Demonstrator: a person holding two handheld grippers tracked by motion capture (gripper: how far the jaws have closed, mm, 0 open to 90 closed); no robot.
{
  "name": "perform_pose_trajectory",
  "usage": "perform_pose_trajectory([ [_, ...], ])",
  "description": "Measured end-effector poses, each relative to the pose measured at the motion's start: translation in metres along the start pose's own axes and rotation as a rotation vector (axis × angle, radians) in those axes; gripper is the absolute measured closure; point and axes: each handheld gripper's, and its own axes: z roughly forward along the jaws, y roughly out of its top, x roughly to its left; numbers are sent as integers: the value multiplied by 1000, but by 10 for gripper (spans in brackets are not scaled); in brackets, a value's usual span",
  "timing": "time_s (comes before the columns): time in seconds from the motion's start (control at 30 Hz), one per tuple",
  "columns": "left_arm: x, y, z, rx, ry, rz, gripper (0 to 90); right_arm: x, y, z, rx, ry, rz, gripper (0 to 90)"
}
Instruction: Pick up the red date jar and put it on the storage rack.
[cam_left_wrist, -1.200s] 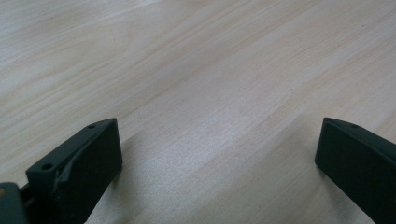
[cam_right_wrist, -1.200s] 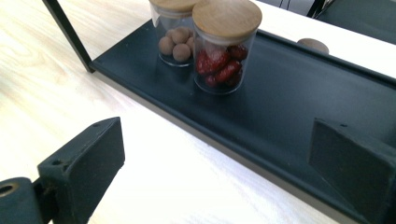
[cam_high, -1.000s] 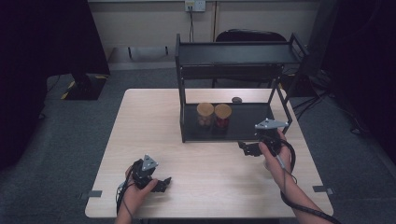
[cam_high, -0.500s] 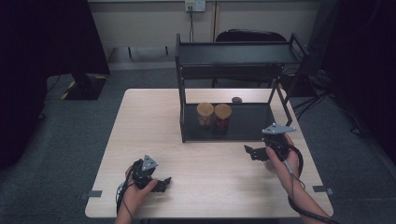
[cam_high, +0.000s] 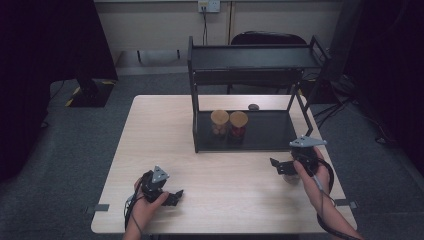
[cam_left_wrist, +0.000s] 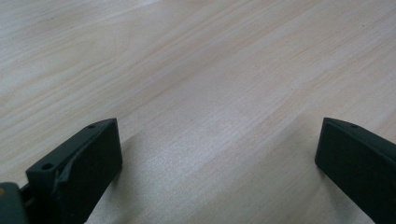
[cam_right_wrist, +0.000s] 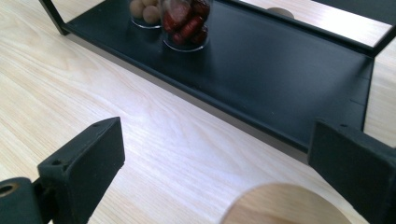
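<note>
- Left gripper (cam_high: 172, 197) rests low over the pale wooden table (cam_high: 150, 130) at the front left, its jaws spread wide with nothing but bare wood grain between them.
- Two wood-lidded glass jars stand upright side by side on the bottom tier of the black shelf rack (cam_high: 270, 132): one of pale round pieces (cam_high: 219, 123) and, to its right, one of red pieces (cam_high: 238, 125).
- Right gripper (cam_high: 279, 167) hangs at the table's front right, just before the rack, with its jaws held wide. The round wooden lid (cam_right_wrist: 285, 205) of a third jar (cam_high: 290, 178) sits low between them, and no pad visibly presses on it.
- That jar stands on the table under the right gripper, apart from the rack. It looks upright, with its long axis vertical and its lid facing up.
- For a clean pick, the jaws should probably drop past the lid to the glass wall, centred on the jar, and close squarely so it stays plumb. It then has to clear the rack's front lip and land right of the red jar.
</note>
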Motion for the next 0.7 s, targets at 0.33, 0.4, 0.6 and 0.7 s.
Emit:
perform_pose_trajectory([
  [0.33,0,0,0,0,0,0,2,-10,-11,-7,-3,-12,4,32],
  [0.4,0,0,0,0,0,0,2,-10,-14,-8,-3,-13,5,32],
  [0.6,0,0,0,0,0,0,1,-13,-21,-9,0,-21,1,32],
  [0.7,0,0,0,0,0,0,2,-17,-26,-10,4,-25,7,32],
])
